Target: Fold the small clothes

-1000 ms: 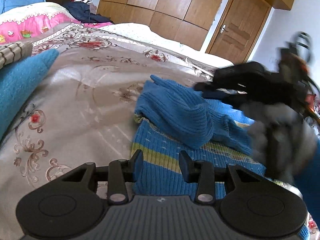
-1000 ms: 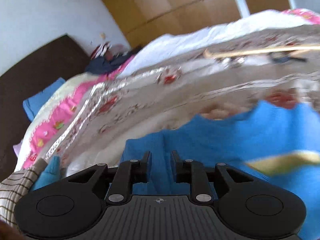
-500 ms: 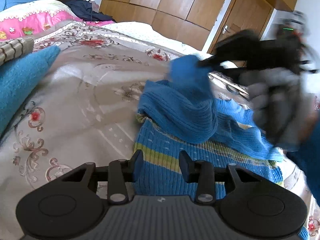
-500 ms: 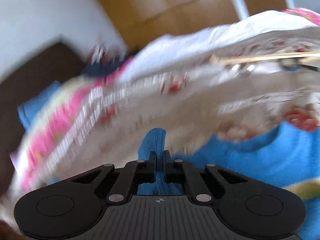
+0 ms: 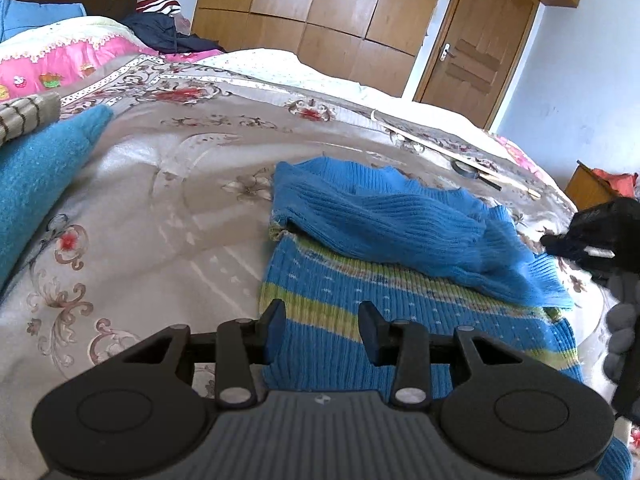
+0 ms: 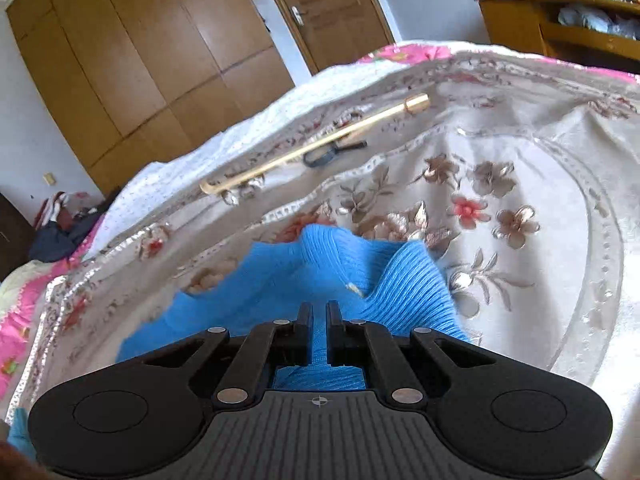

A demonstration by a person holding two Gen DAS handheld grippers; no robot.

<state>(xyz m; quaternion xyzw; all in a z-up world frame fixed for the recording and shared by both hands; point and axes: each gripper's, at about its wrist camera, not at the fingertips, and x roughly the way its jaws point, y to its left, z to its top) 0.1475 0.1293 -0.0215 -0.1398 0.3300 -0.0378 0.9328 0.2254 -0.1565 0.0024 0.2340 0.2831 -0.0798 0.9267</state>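
A small blue ribbed sweater (image 5: 384, 280) with green and yellow stripes lies on the floral bedspread (image 5: 168, 208). One blue sleeve (image 5: 400, 220) is folded across its body. My left gripper (image 5: 322, 322) is open and empty, just above the sweater's near hem. My right gripper (image 6: 319, 318) is shut on a fold of the sweater's blue cloth (image 6: 320, 264). The right gripper also shows at the right edge of the left wrist view (image 5: 576, 248), beside the sweater.
Folded blue and striped clothes (image 5: 36, 160) lie at the left. A long brass rod (image 6: 316, 144) and a dark looped tool (image 6: 332, 152) lie at the bed's far side. Wooden wardrobes (image 5: 320, 16), a door and a side table (image 6: 560, 20) stand beyond.
My right gripper closed on the blue sleeve, lifted it and carried it across the sweater to the right. The sleeve now lies folded over the body. The left gripper stayed in place.
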